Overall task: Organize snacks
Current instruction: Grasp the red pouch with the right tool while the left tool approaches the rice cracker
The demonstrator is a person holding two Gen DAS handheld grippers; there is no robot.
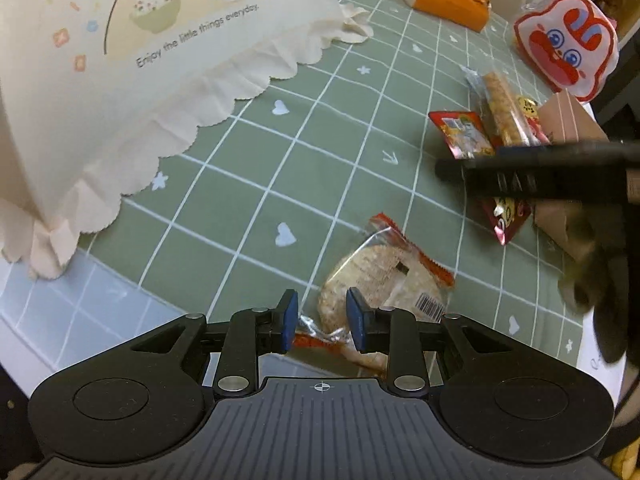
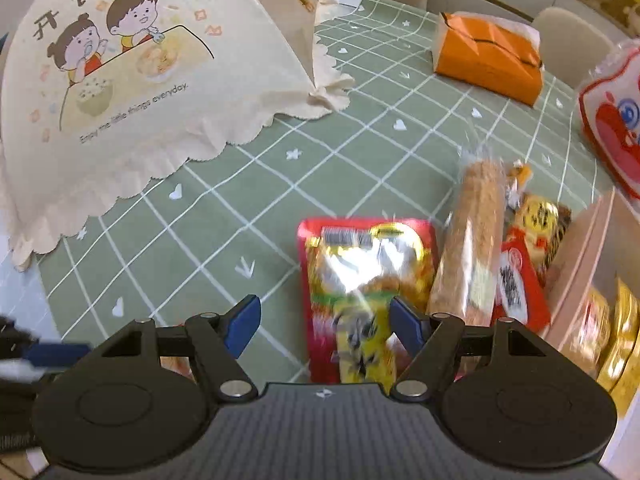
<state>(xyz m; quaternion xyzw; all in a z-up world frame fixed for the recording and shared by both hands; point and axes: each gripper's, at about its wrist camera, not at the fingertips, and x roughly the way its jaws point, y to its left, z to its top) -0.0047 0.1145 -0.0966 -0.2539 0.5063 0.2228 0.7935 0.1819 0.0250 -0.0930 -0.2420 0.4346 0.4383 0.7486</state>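
In the left wrist view my left gripper [image 1: 322, 322] is open just above a clear-wrapped round rice cracker [image 1: 376, 280] with an orange seal, lying on the green checked tablecloth [image 1: 248, 184]. My right gripper crosses that view as a dark bar [image 1: 532, 168] over the snack pile. In the right wrist view my right gripper [image 2: 324, 330] is open and hovers over a red and yellow snack packet [image 2: 360, 276]. Beside it lie a long brown cracker stick [image 2: 476, 248], a small red packet [image 2: 516, 280] and a yellow packet [image 2: 540, 216].
A cream food cover [image 2: 132, 92] with cartoon children stands at the left. An orange tissue box [image 2: 488, 52] is at the back. A white and red cartoon bag [image 1: 568, 44] is at the right. A pink box [image 2: 588, 248] holding gold packets [image 2: 620, 336] is at the right edge.
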